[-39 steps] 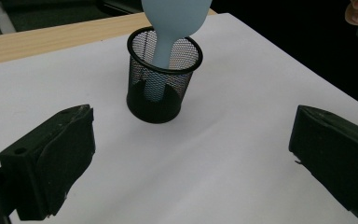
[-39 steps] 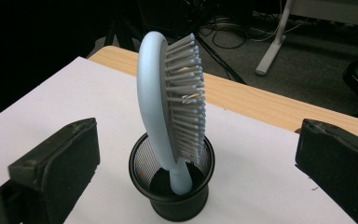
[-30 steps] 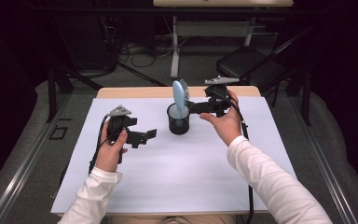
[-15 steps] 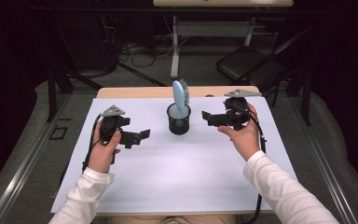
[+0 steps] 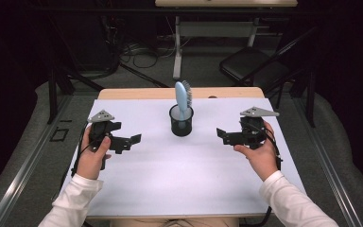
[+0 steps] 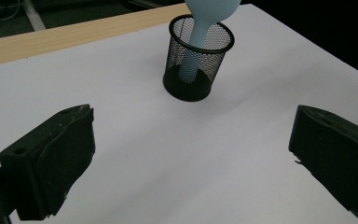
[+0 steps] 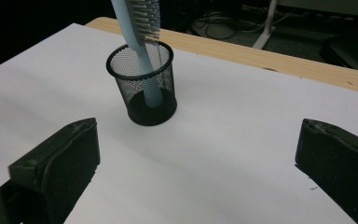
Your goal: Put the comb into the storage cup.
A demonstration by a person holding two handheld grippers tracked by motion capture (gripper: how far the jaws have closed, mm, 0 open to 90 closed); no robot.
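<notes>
Dark room. White-topped table [image 5: 179,175], wood edge at far side. Grey floor [image 5: 42,142] around. Black chair [image 5: 250,68] beyond, white desk leg [image 5: 176,56], tangled cables [image 5: 137,49] behind.

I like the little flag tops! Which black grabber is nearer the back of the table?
The right gripper. It sits slightly farther up the white table than the left gripper.

**A lab set up for recording**

This looks like a lab or test room, not a home. In the middle of the high view stands a wooden table [image 5: 137,93] covered by a plain white sheet [image 5: 179,165]. Dark curtains close off the left and right edges of the frame. At the top, loose cables [image 5: 137,49] lie on a grey floor beside a white desk leg [image 5: 177,52], and a black chair [image 5: 253,71] stands at upper right.
</notes>
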